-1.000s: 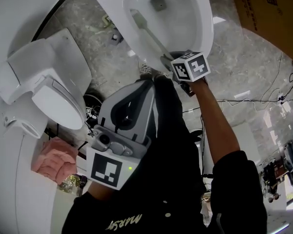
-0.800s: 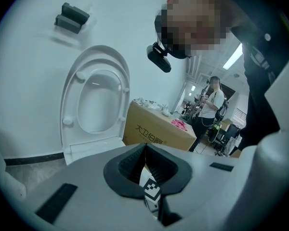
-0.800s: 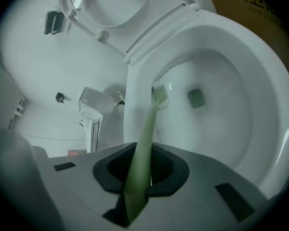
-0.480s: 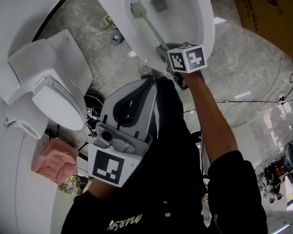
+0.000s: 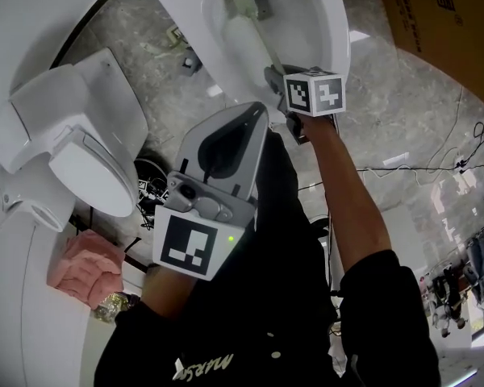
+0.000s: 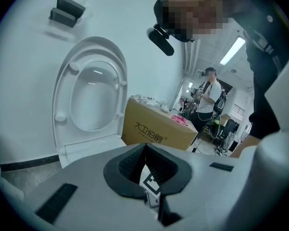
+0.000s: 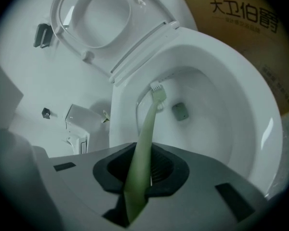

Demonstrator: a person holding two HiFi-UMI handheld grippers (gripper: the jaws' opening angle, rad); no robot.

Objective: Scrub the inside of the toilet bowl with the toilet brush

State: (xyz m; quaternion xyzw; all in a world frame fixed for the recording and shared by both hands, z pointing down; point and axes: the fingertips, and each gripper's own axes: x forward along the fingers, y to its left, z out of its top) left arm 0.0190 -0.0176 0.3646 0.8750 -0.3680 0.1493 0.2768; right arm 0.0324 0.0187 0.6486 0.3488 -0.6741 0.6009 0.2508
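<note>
The right claw [image 7: 139, 170] is clenched on the brush [image 7: 145, 134]. The pale green handle runs up out of the throat of its jaws, gripped near its butt end. That low grip gives the head all the reach the handle allows, and it keeps the claw back at the near rim instead of down in the bowl [image 7: 231, 109].

Straight ahead of the jaws and well beyond them, the brush head [image 7: 158, 94] sits high on the far inner wall, just under the rim. Slightly to its right is a small grey square piece [image 7: 179, 111] low in the bowl. The bristles look to be against the porcelain, but this view is too coarse to be sure of contact. The handle leans a little right of the claw's own line, which suits a sweep along the wall rather than a poke at the bottom.

Beyond the bowl the lid [image 7: 94, 13] stands raised, so the opening is free. A box [image 7: 245, 18] stands off to the right of the claw.

In the head view the right claw [image 5: 278, 83] hangs over the near edge of the bowl [image 5: 315, 22], with the brush [image 5: 248, 35] reaching away from it. The left claw [image 5: 256, 113] is pressed shut on nothing and drawn back near the body, behind and beside the right one. It seems to be parked there simply because the scrub needs only one hand. Its own view faces the lid [image 6: 94, 95] and the box [image 6: 159, 129].

Judging by where the head sits, the scrub is under way at the upper wall.
</note>
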